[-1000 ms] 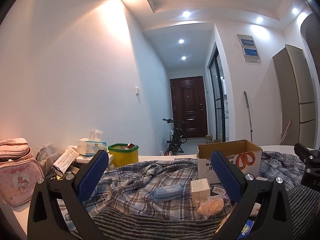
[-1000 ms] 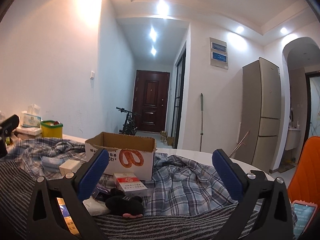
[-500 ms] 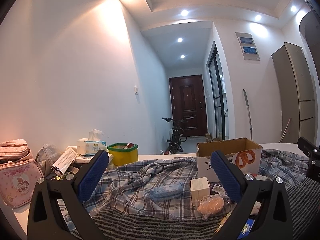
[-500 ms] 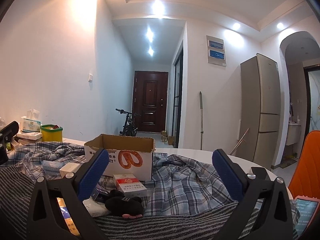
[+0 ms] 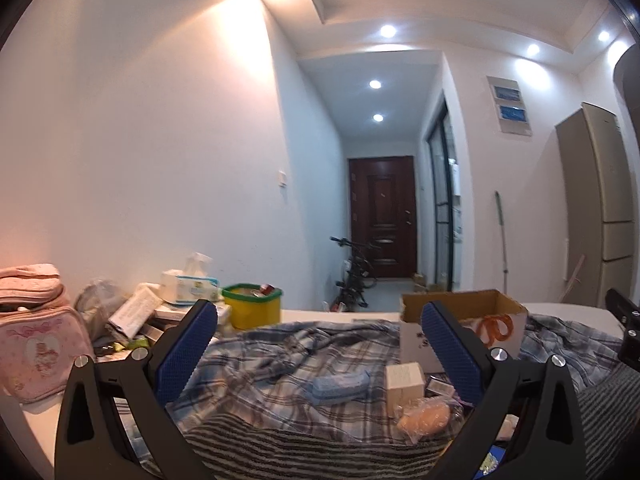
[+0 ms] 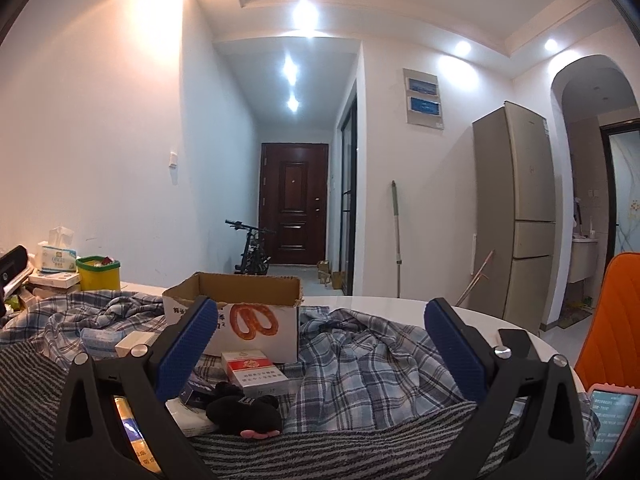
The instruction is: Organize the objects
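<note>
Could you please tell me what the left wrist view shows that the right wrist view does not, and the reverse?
Only the left wrist view shows the pink pouch at the table's left end and the bagged orange item near the left gripper. Only the right wrist view shows the red and white carton, the black plush toy, the orange chair and the right gripper. Both show the cardboard box, plaid cloth, yellow tub and tissue pack. Both grippers' jaws are open and empty.

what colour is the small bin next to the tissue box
Yellow with a green rim, clearest in the left wrist view.
</note>
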`<action>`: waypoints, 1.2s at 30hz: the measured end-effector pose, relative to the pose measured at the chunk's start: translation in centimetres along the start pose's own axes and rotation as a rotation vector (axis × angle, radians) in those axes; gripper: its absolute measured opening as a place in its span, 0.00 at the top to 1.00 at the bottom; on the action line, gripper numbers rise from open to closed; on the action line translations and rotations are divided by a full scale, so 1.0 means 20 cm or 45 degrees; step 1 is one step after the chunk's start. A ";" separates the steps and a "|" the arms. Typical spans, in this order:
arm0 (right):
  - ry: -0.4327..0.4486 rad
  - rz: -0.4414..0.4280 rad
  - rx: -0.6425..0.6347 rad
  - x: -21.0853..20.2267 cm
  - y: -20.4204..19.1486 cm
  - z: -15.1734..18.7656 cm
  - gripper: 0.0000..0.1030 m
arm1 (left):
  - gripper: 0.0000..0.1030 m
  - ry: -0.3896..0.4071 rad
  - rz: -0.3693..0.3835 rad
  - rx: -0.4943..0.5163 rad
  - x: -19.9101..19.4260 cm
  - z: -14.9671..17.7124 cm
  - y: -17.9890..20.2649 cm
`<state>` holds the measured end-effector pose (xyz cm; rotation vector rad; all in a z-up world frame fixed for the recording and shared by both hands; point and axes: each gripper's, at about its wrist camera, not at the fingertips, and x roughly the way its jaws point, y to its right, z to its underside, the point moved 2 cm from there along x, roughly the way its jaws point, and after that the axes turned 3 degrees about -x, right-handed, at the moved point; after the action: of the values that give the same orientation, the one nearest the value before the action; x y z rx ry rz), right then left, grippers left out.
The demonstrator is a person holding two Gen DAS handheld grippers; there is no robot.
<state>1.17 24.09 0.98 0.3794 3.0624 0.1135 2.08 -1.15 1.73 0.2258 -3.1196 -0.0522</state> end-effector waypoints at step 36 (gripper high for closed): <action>-0.557 -0.661 -0.042 -0.05 -0.41 0.31 0.60 | 0.00 -0.187 0.066 -0.087 -0.21 0.09 -0.20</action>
<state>0.44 16.27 -5.74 -0.3521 2.6138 0.0481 6.69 -4.37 -0.25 0.1467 -3.2606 -0.1832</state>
